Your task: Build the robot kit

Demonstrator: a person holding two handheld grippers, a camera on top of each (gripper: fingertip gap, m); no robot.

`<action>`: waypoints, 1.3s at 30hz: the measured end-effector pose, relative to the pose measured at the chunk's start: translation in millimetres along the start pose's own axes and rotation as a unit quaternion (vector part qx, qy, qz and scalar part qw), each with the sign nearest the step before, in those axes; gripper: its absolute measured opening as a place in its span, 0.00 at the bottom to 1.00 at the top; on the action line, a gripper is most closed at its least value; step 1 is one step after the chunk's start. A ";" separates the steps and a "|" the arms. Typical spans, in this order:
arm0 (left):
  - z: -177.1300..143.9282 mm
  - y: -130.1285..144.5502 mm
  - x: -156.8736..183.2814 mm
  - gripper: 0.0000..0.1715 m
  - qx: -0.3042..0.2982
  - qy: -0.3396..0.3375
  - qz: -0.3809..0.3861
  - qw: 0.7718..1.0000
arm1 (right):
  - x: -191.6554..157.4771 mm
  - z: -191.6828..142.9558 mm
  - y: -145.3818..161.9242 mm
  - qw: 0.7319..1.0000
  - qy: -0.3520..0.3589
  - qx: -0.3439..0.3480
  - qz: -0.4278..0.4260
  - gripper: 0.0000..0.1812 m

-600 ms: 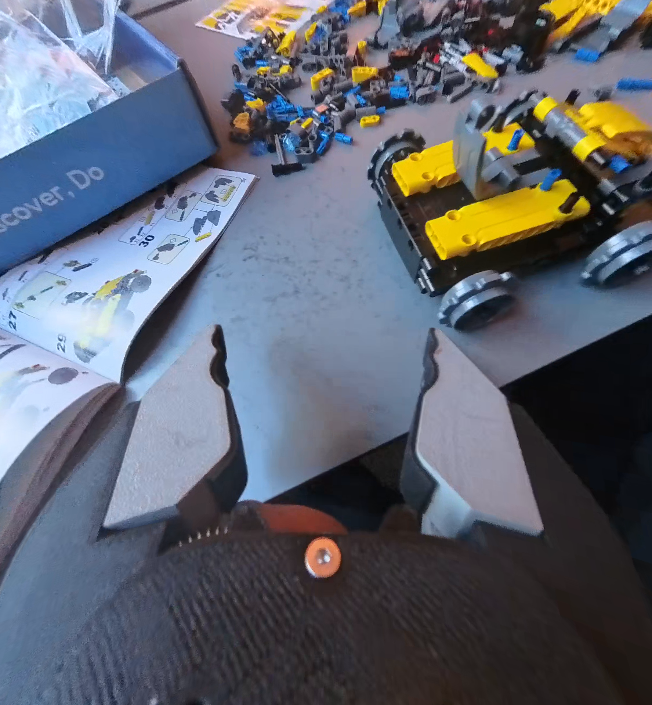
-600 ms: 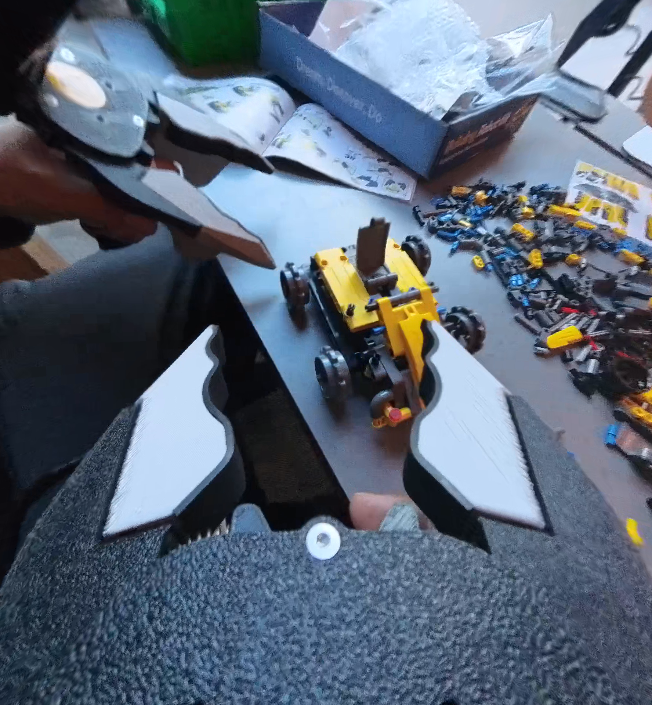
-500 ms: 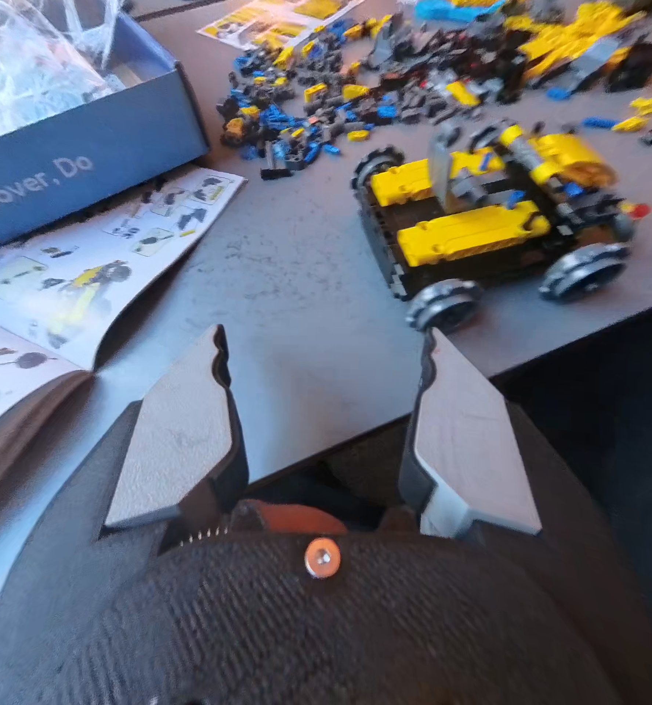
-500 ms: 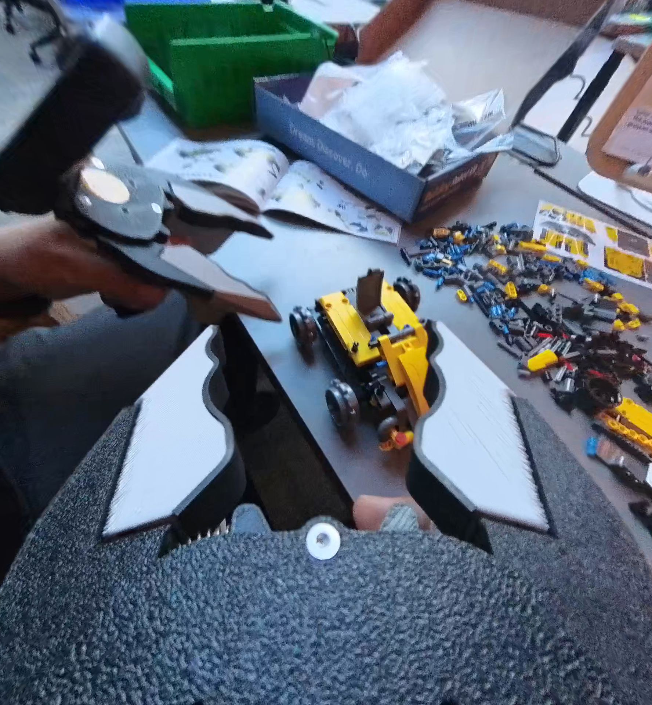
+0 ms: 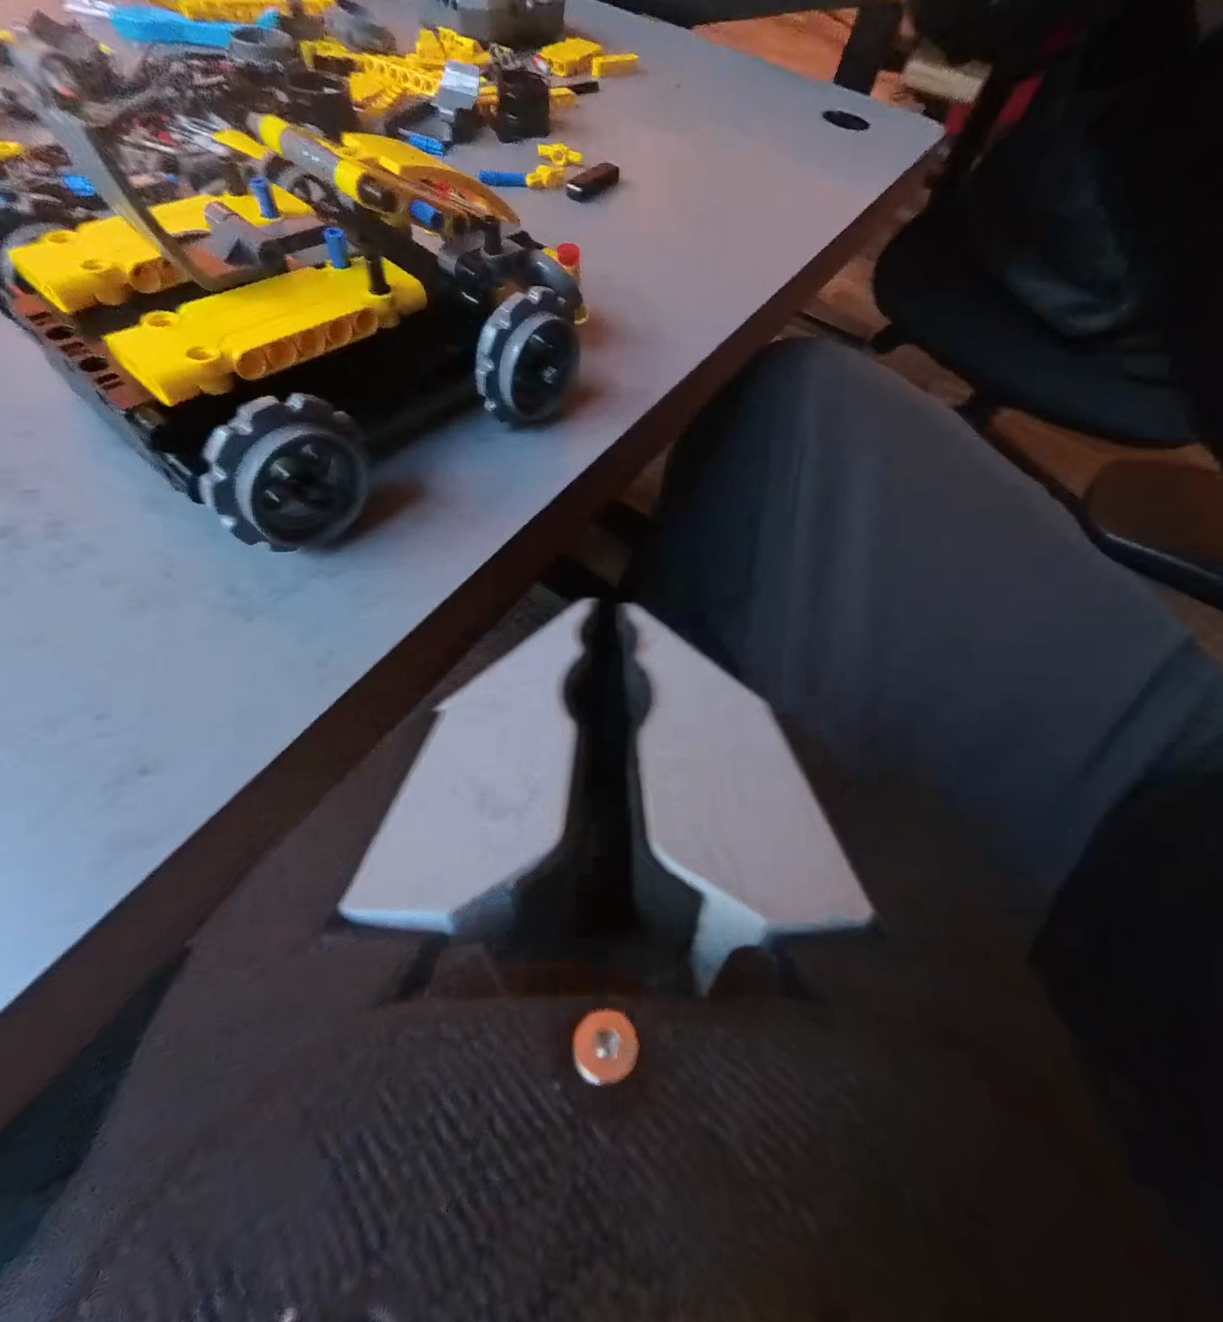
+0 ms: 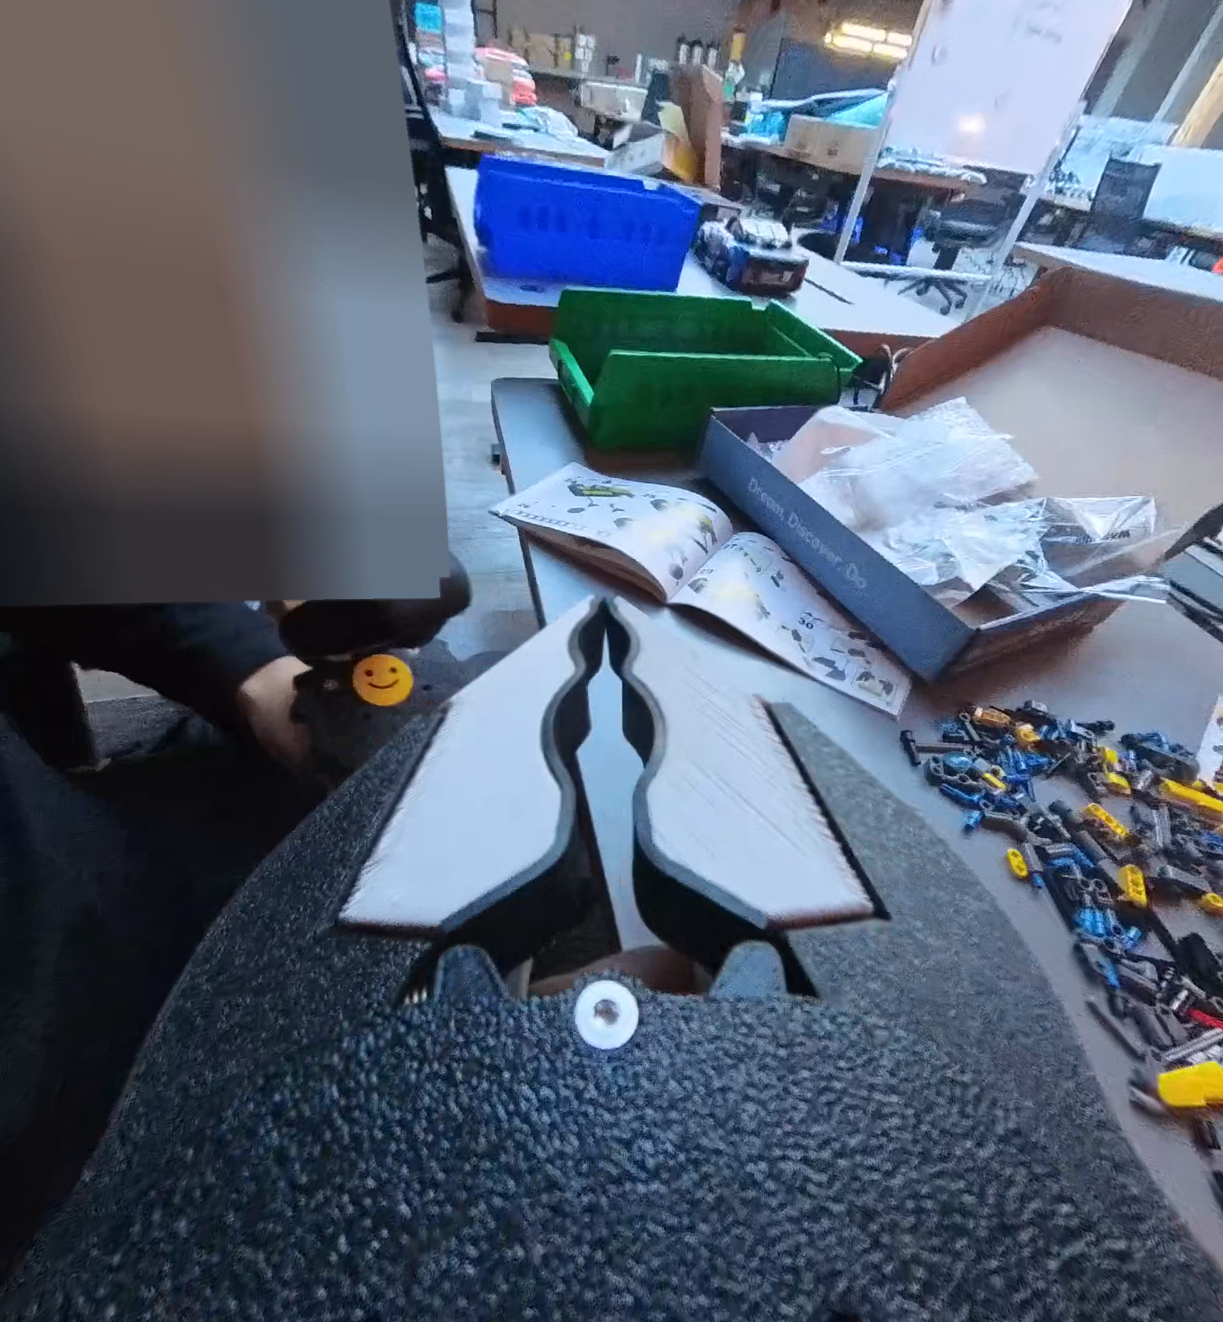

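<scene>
A yellow and black toy-brick car (image 5: pixel 272 322) with grey wheels stands on the grey table (image 5: pixel 129 679) near its front edge. My left gripper (image 5: pixel 603 622) is shut and empty, off the table edge over a person's dark trouser leg (image 5: pixel 916 608). My right gripper (image 6: pixel 605 615) is shut and empty, raised near the table's front edge, pointing toward an open instruction booklet (image 6: pixel 702 572). A pile of small loose blue, yellow and black parts (image 6: pixel 1131 858) lies to its right; the pile also shows in the left wrist view (image 5: pixel 308 79).
A blue cardboard box (image 6: pixel 880 572) holding clear plastic bags sits behind the booklet, with a green bin (image 6: pixel 687 365) and a blue bin (image 6: pixel 580 222) farther back. A person's hand (image 6: pixel 272 708) holds the other gripper at the left. A dark chair (image 5: pixel 1095 250) stands past the table's corner. The tips of one gripper are about 20 centimetres away from the tips of the other.
Both grippers have closed from wide open. The left one swung right and off the table edge. The right one tilted up and left, so the car left its view.
</scene>
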State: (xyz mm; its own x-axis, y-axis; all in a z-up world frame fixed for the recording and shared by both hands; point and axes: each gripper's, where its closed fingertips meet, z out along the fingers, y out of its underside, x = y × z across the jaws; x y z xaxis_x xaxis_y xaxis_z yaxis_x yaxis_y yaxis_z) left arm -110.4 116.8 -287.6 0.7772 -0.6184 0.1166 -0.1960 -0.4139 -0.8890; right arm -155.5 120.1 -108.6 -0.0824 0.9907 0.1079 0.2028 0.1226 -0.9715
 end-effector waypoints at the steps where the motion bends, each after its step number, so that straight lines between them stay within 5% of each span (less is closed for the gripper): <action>1: 0.1 -1.1 -6.3 0.00 0.005 -0.019 0.007 1.000 | 5.3 5.2 7.0 1.000 0.000 -0.015 0.003 0.00; 9: -18.9 -13.0 -44.6 0.00 0.069 -0.117 0.034 0.990 | -12.0 42.6 72.1 0.984 -0.118 -0.123 -0.048 0.02; 14: -63.6 -15.6 -99.4 0.00 0.112 -0.225 -0.010 0.968 | -13.2 58.4 80.8 0.976 -0.175 -0.128 -0.027 0.02; 19: -137.1 -4.0 -172.0 0.00 0.157 -0.385 -0.131 0.900 | 39.6 59.2 54.4 0.994 -0.062 -0.089 0.012 0.02; 23: -182.0 19.7 -197.8 0.00 0.170 -0.436 -0.194 0.862 | 104.0 28.2 0.0 0.990 0.074 0.033 0.118 0.01; 27: -163.2 24.3 -172.9 0.02 0.141 -0.347 -0.193 0.907 | 118.4 4.9 -32.4 0.971 0.103 0.120 0.177 0.00; 31: -110.3 34.8 -111.7 0.05 0.067 -0.204 -0.175 0.961 | 103.2 15.6 -33.6 0.984 0.099 0.080 0.126 0.00; 35: -85.5 50.1 -69.3 0.06 0.012 -0.165 -0.116 0.979 | 68.8 46.2 -20.9 0.996 0.036 0.012 0.079 0.01; 39: -78.4 50.0 -43.6 0.07 0.004 -0.160 -0.062 0.985 | 62.6 63.5 -4.0 0.997 0.046 -0.047 0.027 0.03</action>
State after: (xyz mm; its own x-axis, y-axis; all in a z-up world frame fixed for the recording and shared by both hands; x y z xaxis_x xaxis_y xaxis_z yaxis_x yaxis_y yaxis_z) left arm -201.0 70.6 -302.5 0.9435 -0.3213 0.0804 -0.0840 -0.4669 -0.8803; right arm -223.5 177.9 -111.4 0.0205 0.9966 0.0800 0.2951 0.0704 -0.9529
